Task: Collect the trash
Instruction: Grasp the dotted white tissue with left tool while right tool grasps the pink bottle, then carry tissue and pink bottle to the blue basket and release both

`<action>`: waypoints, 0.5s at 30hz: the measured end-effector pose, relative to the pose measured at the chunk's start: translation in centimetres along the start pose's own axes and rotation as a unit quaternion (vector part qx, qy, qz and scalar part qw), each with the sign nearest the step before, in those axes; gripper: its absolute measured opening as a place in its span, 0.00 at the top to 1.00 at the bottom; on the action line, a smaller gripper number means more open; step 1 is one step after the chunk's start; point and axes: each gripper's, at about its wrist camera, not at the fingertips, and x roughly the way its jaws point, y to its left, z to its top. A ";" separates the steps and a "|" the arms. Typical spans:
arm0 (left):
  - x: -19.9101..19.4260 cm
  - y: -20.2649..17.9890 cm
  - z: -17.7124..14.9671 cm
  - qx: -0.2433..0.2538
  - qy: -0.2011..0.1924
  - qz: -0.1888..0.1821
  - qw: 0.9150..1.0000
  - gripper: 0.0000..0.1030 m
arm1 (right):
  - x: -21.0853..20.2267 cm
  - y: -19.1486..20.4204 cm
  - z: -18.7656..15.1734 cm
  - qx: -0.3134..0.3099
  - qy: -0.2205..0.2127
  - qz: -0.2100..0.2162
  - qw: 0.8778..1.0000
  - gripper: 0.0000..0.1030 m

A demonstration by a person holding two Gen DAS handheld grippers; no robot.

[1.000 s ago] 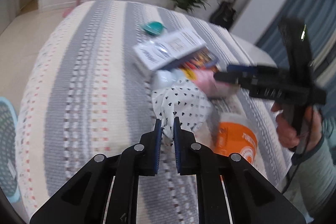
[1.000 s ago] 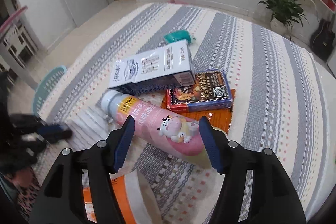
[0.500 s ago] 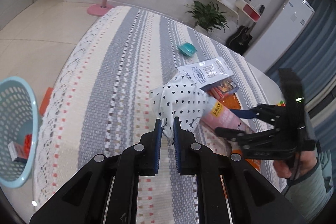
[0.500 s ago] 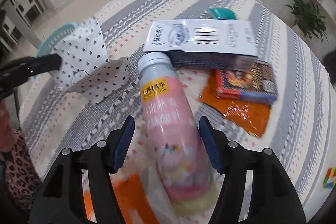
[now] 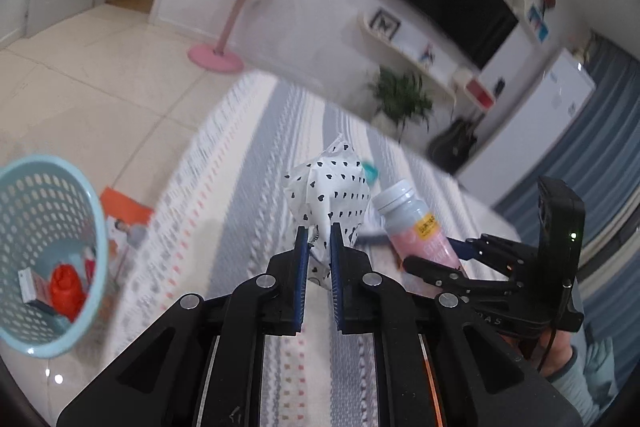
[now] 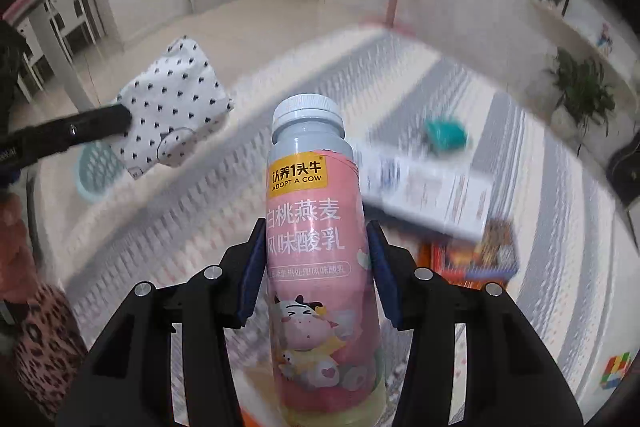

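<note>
Left gripper [image 5: 317, 251] clamps the heart-print wrapper [image 5: 332, 191]; right gripper [image 6: 318, 259] closes on the yogurt bottle [image 6: 316, 239]. Carry both to the blue basket [image 5: 100, 223] at 9 o'clock.

Bottle [image 6: 320, 247] base cut off; striped cloth [image 6: 520, 155] motion-blurred

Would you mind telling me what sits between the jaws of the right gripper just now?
The pink yogurt bottle stands between the closing jaws of the right gripper, best seen in the right wrist view.
</note>
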 end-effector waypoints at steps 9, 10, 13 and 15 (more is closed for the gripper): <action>-9.5 5.2 3.9 -0.016 -0.096 0.048 0.994 0.91 | -4.2 7.8 7.4 -0.008 -0.098 0.062 0.993 0.56; -10.7 6.2 4.2 -0.017 -0.107 0.060 0.992 0.91 | -4.0 9.6 8.4 -0.011 -0.105 0.077 0.991 0.56; -13.8 9.1 4.7 -0.029 -0.131 0.089 0.987 0.91 | -2.9 13.3 10.1 -0.012 -0.102 0.115 0.988 0.56; -15.3 11.2 4.7 -0.040 -0.139 0.109 0.983 0.91 | -1.2 16.3 11.0 -0.013 -0.090 0.136 0.986 0.56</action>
